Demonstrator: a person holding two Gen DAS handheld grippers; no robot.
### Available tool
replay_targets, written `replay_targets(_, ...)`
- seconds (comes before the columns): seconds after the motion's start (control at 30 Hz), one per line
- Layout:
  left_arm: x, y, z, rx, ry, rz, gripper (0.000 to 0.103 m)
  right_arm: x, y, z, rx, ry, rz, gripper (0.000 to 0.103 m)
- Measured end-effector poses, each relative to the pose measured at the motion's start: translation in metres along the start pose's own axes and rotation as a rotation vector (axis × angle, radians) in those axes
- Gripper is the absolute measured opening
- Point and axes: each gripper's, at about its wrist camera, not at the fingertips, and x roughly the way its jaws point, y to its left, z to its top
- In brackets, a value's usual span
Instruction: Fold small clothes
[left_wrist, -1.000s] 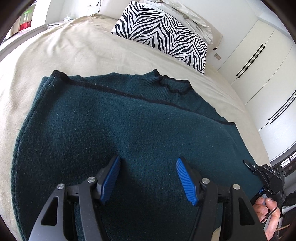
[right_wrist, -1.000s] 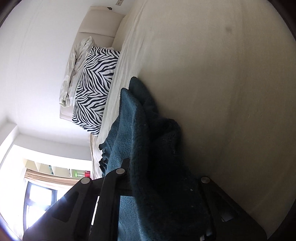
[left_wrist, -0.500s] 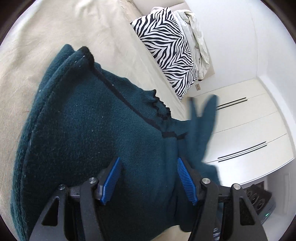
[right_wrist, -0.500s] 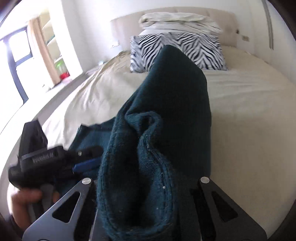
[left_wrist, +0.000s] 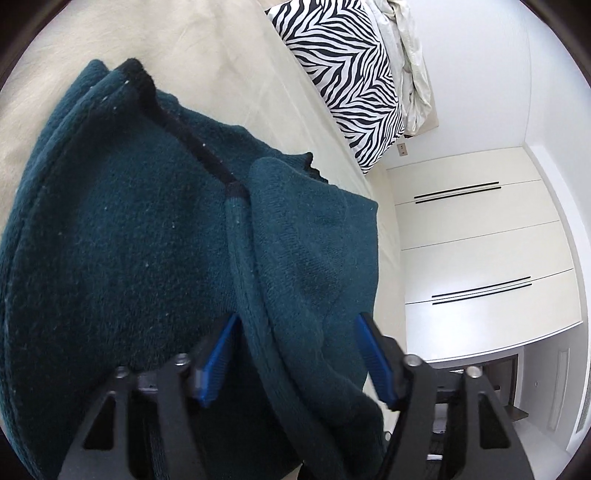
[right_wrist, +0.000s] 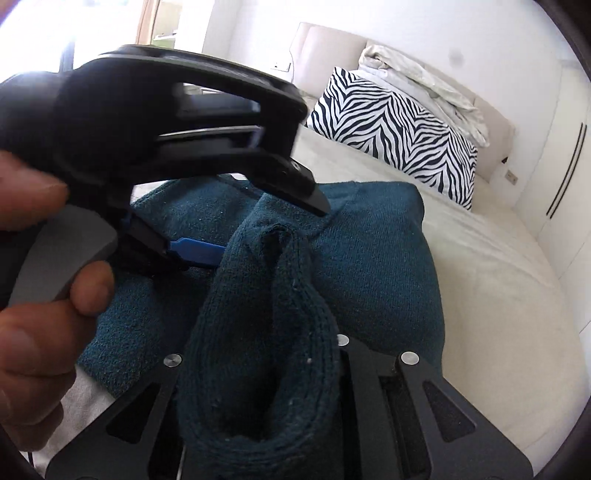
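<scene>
Fleece everywhere right now — the dark teal sweater (left_wrist: 122, 258) lies partly on the beige bed (left_wrist: 221, 74), with one side lifted and carried across its body. Our right tool (right_wrist: 258, 369) is clenched hard on a thick bunch of that fabric, the cloth swallowing the pads completely in the right wrist view, so the grip looks secure. Our left tool (left_wrist: 295, 354) has just been closing in, and the folded edge of the sweater runs right between its blue pads (left_wrist: 218, 358). Whether those pads bite the cloth yet we cannot tell; a gap seems to remain on the right-hand side, so we read it as not yet gripping. In the right wrist view the left tool sits close by, the person's hand (right_wrist: 33, 295) wrapped round its handle, one blue finger pressed flat against the cloth.

How do we do this well? We'd say keep the right tool's hold firm and lay the carried side down flat, edge matching edge, not bunched. The left tool looks best used as an anchor — pinning the fold line so the lower layer doesn't drag along. Fleece this thick tends to spring back, so a smoothing press along the crease seems wise. The zebra pillow (left_wrist: 351, 74) stands well apart, no obstacle at all.
</scene>
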Motion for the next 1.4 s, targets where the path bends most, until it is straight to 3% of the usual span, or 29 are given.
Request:
replay_targets(0.03, 0.004, 0.003, 0.003, -0.013, 0.028, -0.005, 0.016, -0.002, 0.002, -0.001, -0.037, -0.012, -0.013, 0.012)
replay_targets(0.33, -0.012, -0.011, 0.012, 0.115, 0.06, 0.08, 0.015, -0.032, 0.04, -0.035, -0.339, -0.073, -0.06, 0.013)
replay_targets(0.63, -0.06, 0.006, 0.035, 0.15, 0.033, 0.128, 0.014, -0.064, 0.081, -0.033, -0.485, -0.17, -0.021, 0.01)
replay_targets(0.8, -0.07, 0.027, 0.04, 0.151, 0.035, 0.178, 0.014, -0.061, 0.097, -0.039, -0.524, -0.17, 0.037, 0.01)
replay_targets(0.97, -0.077, 0.042, 0.042, 0.133, 0.026, 0.173, 0.014, -0.061, 0.106, -0.044, -0.549, -0.159, 0.074, 0.01)
replay_targets(1.1, -0.077, 0.05, 0.04, 0.126, 0.012, 0.168, 0.017, -0.041, 0.112, -0.041, -0.557, -0.113, 0.091, 0.013)
replay_targets(1.23, -0.088, 0.054, 0.039, 0.099, -0.04, 0.161, 0.029, -0.038, 0.107, -0.035, -0.517, -0.099, 0.113, 0.015)
replay_targets(1.33, -0.103, 0.046, 0.035, 0.114, -0.09, 0.197, 0.035, -0.041, 0.113, -0.025, -0.459, -0.077, 0.183, 0.016)
replay_targets(1.4, -0.117, 0.035, 0.029, 0.155, -0.149, 0.273, 0.046, -0.05, 0.095, -0.018, -0.339, -0.04, 0.297, 0.017)
